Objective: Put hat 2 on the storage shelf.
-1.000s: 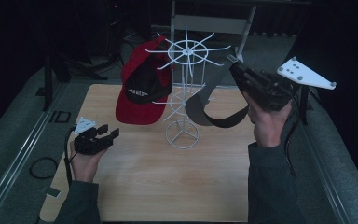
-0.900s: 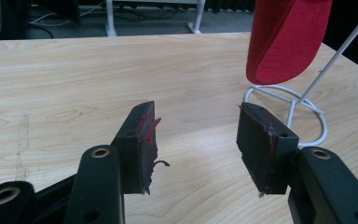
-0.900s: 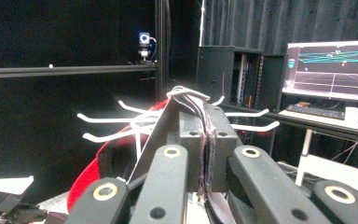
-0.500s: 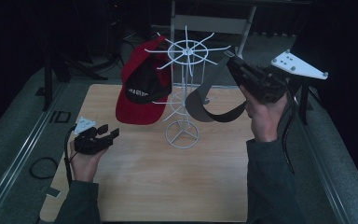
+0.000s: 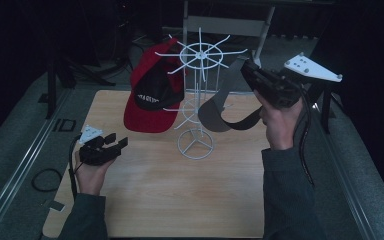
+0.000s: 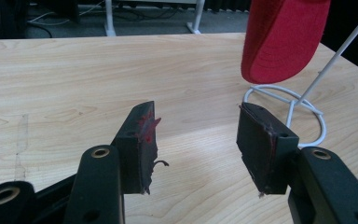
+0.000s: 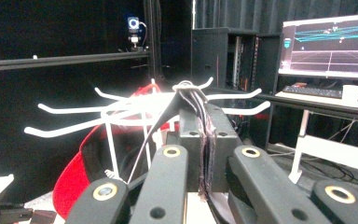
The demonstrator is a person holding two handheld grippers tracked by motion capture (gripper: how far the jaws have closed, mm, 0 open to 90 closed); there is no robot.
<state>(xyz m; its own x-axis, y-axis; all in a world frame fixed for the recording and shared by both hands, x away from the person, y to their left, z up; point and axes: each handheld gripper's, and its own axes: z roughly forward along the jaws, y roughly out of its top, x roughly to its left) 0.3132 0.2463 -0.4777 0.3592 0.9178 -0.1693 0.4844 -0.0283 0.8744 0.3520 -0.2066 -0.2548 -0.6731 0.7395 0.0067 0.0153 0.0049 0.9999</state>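
A white wire hook rack stands on the wooden table. A red cap hangs from a hook on its left side. My right gripper is raised beside the top hooks on the rack's right and is shut on a grey cap, which dangles below it. In the right gripper view the jaws pinch the cap's fabric just in front of the hooks. My left gripper rests low at the table's left, open and empty, facing the rack base and the red brim.
A monitor and desk stand beyond the table, seen in the right gripper view. A cable loop lies on the grey floor left of the table. Bare wood stretches ahead of the left gripper.
My right gripper has edged left toward the rack's top hooks, carrying the grey cap with it. The left hand has stayed put.
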